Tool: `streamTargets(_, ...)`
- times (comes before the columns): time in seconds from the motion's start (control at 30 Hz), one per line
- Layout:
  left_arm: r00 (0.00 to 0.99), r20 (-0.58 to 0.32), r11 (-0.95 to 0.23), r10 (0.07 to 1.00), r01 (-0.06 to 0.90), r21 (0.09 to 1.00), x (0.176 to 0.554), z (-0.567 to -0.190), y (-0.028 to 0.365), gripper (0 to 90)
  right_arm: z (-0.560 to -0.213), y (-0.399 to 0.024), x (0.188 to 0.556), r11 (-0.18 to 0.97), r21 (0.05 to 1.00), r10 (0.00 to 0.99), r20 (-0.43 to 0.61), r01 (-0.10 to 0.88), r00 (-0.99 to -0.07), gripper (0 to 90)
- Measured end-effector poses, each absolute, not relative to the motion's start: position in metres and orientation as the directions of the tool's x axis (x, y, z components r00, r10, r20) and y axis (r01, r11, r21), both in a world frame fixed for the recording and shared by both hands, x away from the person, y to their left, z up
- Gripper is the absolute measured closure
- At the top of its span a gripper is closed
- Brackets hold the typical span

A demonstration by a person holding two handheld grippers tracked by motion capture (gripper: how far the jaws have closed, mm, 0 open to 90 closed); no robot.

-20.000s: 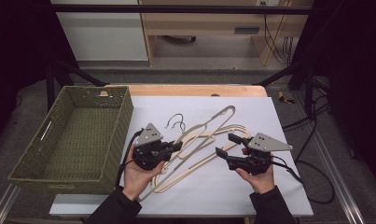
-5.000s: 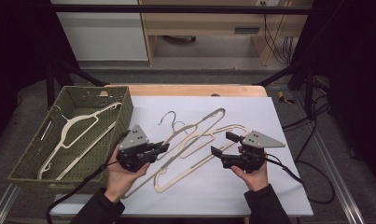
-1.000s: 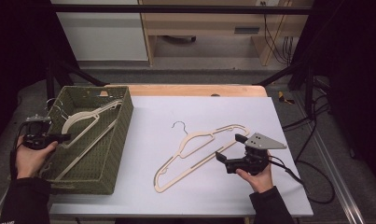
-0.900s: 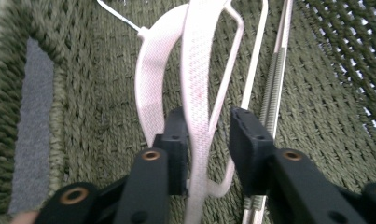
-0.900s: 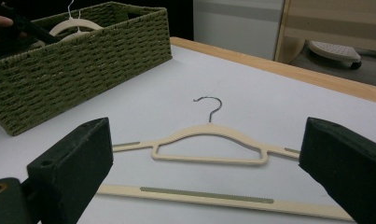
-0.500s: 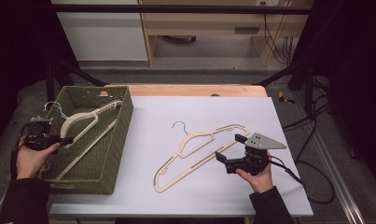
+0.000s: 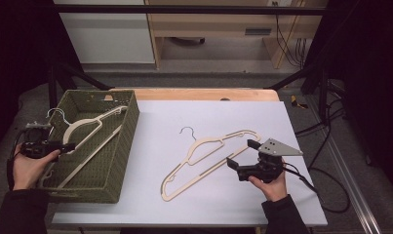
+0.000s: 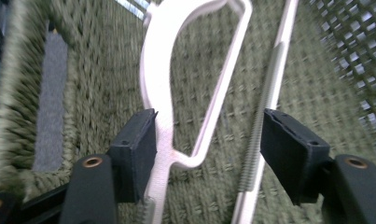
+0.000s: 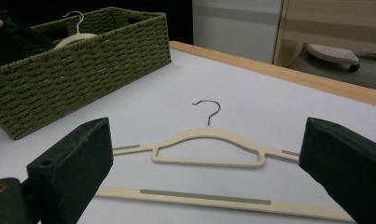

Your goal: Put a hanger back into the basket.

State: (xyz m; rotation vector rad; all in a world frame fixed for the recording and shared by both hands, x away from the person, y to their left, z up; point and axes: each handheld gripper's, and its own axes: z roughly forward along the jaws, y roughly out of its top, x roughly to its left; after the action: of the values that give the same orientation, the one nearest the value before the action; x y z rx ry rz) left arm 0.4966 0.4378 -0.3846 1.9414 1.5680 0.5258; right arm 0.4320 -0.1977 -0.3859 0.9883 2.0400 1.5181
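A cream wooden hanger (image 7: 208, 155) with a metal hook lies on the white table (image 7: 291, 122); it also shows ahead of the right gripper as the hanger (image 9: 206, 140). My right gripper (image 7: 242, 153) rests on the table at its right end, jaws wide open (image 9: 209, 172) and nothing between them. Two more cream hangers (image 7: 87, 124) lie in the green woven basket (image 7: 128, 126). My left gripper (image 7: 67, 145) reaches over the basket's left rim. Its jaws (image 8: 209, 144) have just been opening; a hanger arm (image 8: 160, 112) stands between them, against the left pad but not pressed.
The basket (image 9: 83, 51) takes up the table's left end. A black frame bar crosses the far side, with a wooden desk and cables (image 7: 286, 34) behind it. A cable (image 7: 325, 195) trails from the right gripper off the table's right edge.
The left gripper's jaws have opened and let go of the hanger, which now lies in the basket. Twenty seconds ago all three hangers lay on the table. The right gripper has stayed put.
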Motion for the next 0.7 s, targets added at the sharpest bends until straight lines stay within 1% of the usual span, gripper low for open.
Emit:
streamTargets(0.1, 0.257, -0.044, -0.151, 0.965, 0.686, 0.712, 0.489, -0.371, 0.431, 31.9, -0.384, -0.200, 0.431, 0.149, 0.946, 0.745, 0.084, 0.288, -0.662, 3.4)
streamTargets(0.23, 0.323, -0.051, -0.161, 0.945, 0.595, 0.788, 0.477, -0.351, 0.412, 27.2, -0.382, -0.202, 0.430, 0.140, 0.949, 0.748, 0.085, 0.281, -0.658, 3.4)
streamTargets(0.4, 0.435, -0.036, -0.199, 0.900, 0.481, 0.854, 0.461, -0.330, 0.374, 23.0, -0.383, -0.202, 0.431, 0.146, 0.950, 0.750, 0.077, 0.277, -0.657, 3.6)
streamTargets(0.43, 0.468, -0.030, -0.208, 0.883, 0.448, 0.869, 0.456, -0.325, 0.359, 22.9, -0.383, -0.202, 0.430, 0.146, 0.949, 0.751, 0.077, 0.279, -0.655, 3.7)
streamTargets(0.57, 0.528, -0.009, -0.233, 0.849, 0.391, 0.890, 0.446, -0.317, 0.325, 20.0, -0.382, -0.203, 0.430, 0.152, 0.950, 0.747, 0.071, 0.273, -0.661, 3.8)
streamTargets(0.7, 0.579, 0.012, -0.254, 0.815, 0.340, 0.905, 0.434, -0.319, 0.288, 17.1, -0.381, -0.204, 0.429, 0.138, 0.951, 0.749, 0.082, 0.276, -0.657, 3.5)
